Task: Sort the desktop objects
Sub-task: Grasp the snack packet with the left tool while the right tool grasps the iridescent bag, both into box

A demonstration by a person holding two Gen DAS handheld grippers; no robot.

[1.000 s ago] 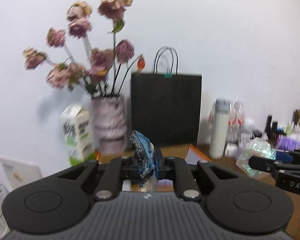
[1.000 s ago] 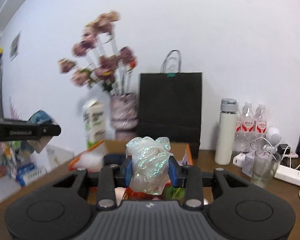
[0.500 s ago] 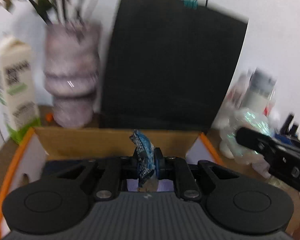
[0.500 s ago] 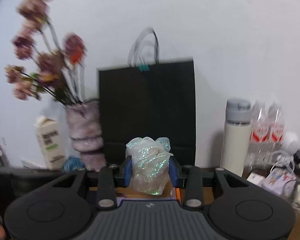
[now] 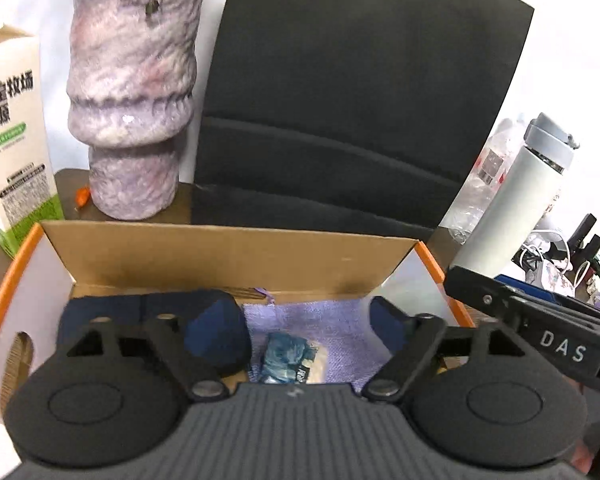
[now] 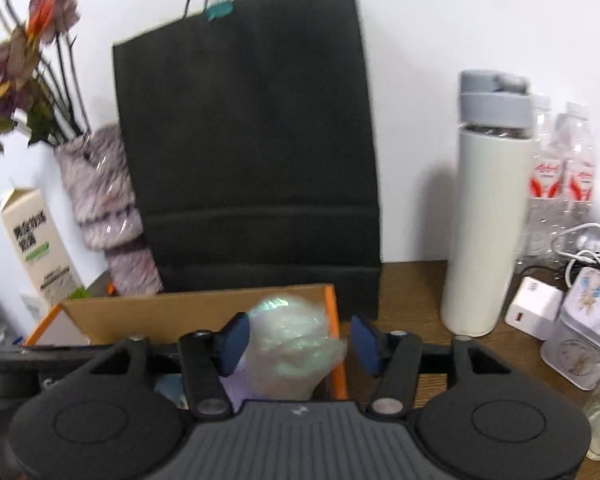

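Jaws of the left gripper (image 5: 308, 322) are opening, and the blue wrapper (image 5: 286, 358) is seen lying free on the purple cloth (image 5: 340, 326) inside the cardboard box (image 5: 228, 256). Further right, the right gripper (image 6: 298, 342) is opening too; the iridescent bag (image 6: 290, 340) sits between its blue pads (image 6: 232, 340) over the box's orange edge, untouched on the right.

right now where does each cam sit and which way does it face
Left wrist: on the left gripper, tilted down into the box; its opening jaws stand over the blue wrapper.
Right wrist: on the right gripper, facing the bag; its opening jaws flank the shiny wad.
Shared: box, bag, vase, flask.
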